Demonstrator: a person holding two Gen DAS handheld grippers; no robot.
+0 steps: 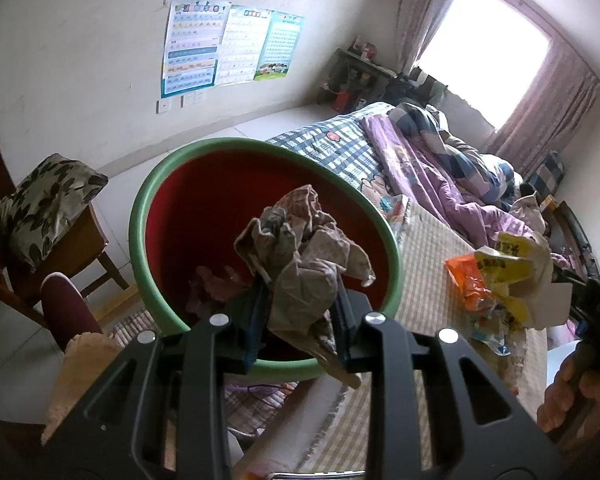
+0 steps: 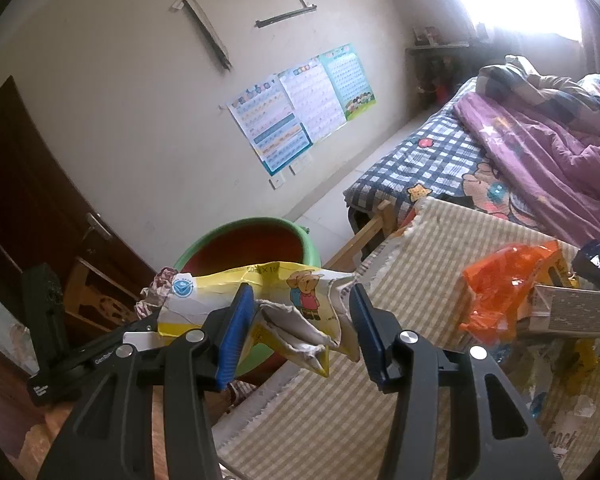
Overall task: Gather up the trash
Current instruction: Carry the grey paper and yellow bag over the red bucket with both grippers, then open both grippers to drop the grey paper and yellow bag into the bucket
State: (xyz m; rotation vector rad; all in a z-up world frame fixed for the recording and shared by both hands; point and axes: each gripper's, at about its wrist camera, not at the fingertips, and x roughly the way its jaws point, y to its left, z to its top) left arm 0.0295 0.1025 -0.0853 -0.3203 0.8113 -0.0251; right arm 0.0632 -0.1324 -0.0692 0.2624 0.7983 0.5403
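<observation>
The left gripper [image 1: 300,300] is clamped on a crumpled grey-brown paper wad [image 1: 304,252], held above the green-rimmed red plastic bin [image 1: 140,216]. A flattened yellow cartoon-printed carton [image 2: 260,300] is gripped by the right gripper [image 2: 300,320] beside the bin.

A striped mat [image 2: 400,360] on the bed [image 2: 420,160] carries an orange wrapper [image 2: 500,292].
</observation>
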